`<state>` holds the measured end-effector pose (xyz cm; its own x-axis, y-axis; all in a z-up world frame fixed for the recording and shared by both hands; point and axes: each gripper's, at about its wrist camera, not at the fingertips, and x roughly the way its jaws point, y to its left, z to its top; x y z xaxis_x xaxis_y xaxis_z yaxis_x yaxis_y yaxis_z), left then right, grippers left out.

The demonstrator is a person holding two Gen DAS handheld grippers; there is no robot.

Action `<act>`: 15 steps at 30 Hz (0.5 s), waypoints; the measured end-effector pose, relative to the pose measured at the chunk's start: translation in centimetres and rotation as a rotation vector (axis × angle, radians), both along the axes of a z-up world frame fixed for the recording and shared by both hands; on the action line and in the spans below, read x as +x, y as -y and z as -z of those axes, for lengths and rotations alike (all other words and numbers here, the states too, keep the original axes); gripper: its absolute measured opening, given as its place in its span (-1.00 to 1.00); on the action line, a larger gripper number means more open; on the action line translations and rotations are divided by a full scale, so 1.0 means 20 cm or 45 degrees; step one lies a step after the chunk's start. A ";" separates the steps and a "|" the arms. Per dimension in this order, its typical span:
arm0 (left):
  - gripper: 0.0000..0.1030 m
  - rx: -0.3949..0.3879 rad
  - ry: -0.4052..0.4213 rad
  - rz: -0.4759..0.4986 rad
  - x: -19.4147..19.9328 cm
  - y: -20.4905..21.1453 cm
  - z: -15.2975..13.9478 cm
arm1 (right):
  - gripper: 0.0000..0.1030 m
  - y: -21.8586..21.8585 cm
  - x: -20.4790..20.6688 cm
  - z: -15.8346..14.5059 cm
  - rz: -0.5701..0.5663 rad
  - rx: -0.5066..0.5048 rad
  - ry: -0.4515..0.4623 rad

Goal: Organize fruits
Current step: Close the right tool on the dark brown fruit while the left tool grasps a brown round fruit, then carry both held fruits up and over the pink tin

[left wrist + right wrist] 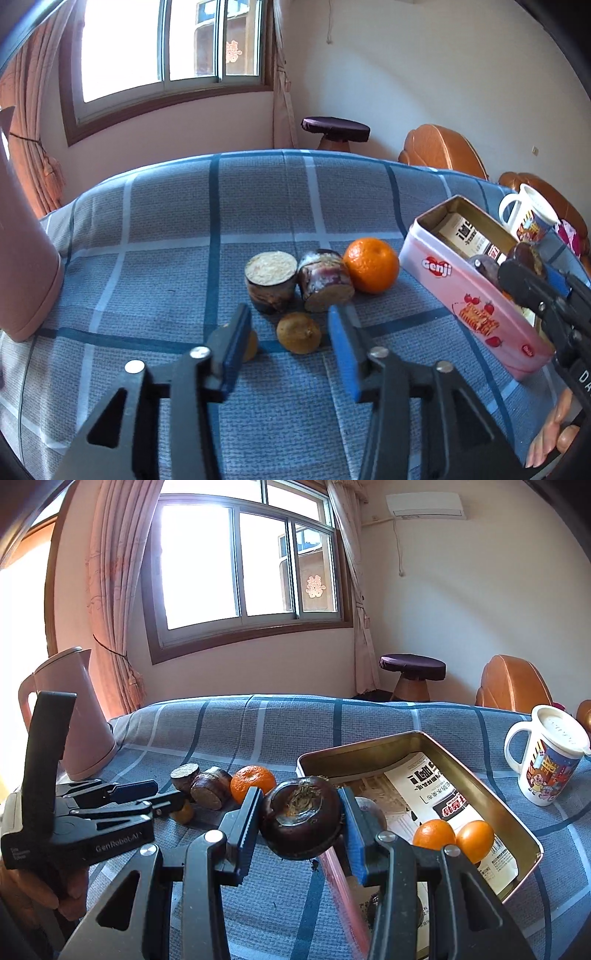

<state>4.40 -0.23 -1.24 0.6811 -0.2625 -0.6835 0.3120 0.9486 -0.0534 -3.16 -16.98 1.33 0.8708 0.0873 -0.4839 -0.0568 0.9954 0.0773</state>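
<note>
The right gripper (301,830) clamps a dark round water chestnut (300,818) just above the near rim of the pink tin (517,812). The left gripper (291,343) stands open and empty over a small brownish fruit (298,333) on the blue checked cloth (166,240)

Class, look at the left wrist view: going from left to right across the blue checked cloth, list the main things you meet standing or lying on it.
Pink kettle → upright cut purple stalk piece → tipped stalk piece → orange → pink Genji tin → white mug.
</note>
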 end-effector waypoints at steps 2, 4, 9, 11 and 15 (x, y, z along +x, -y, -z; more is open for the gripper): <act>0.10 0.014 -0.019 0.022 0.01 0.04 0.01 | -0.15 0.00 0.00 0.00 -0.001 -0.002 0.002; 0.10 0.058 -0.063 0.024 0.04 0.07 0.04 | -0.15 0.00 0.00 0.00 0.002 -0.003 0.005; -0.21 0.091 -0.156 0.032 0.09 0.11 0.09 | -0.15 0.00 0.00 0.00 0.003 0.001 -0.003; -0.41 0.087 -0.171 0.045 0.10 0.12 0.10 | -0.15 0.00 0.00 0.00 0.003 0.000 -0.004; -0.47 0.021 -0.184 0.041 0.10 0.08 0.10 | -0.16 0.01 0.00 0.00 0.009 0.007 0.000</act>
